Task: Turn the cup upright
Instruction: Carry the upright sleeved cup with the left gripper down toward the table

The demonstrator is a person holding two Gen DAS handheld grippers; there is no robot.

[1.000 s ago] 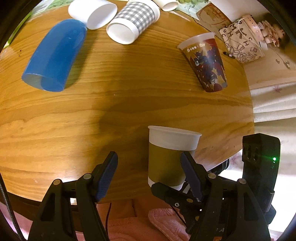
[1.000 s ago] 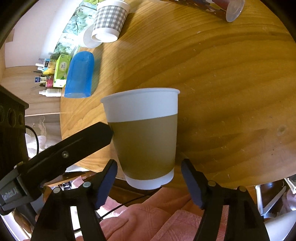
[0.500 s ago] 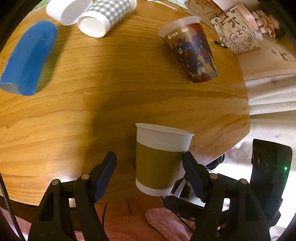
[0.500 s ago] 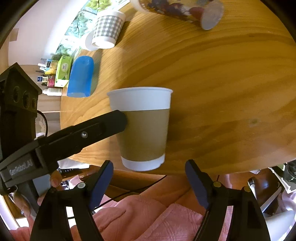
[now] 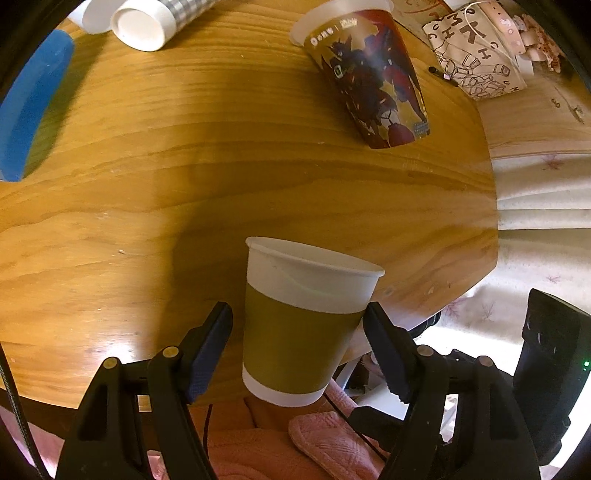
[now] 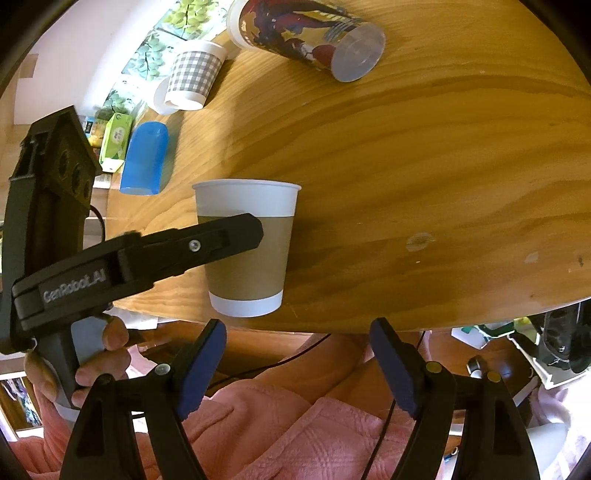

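A white paper cup with a brown sleeve stands upright at the near edge of the round wooden table. My left gripper is open, its fingers either side of the cup, not visibly pressing it. In the right wrist view the cup stands at the table edge with the left gripper's finger across its sleeve. My right gripper is open and empty, drawn back off the table edge below the cup.
A printed cup lies on its side at the far right. A blue cup, a checked cup and a white cup lie at the far left. A patterned bag sits beyond the table. Pink clothing is below.
My left gripper has moved right and closer until its fingers bracket the cup. My right gripper has pulled back from the cup, off the table edge. The cup stays upright.
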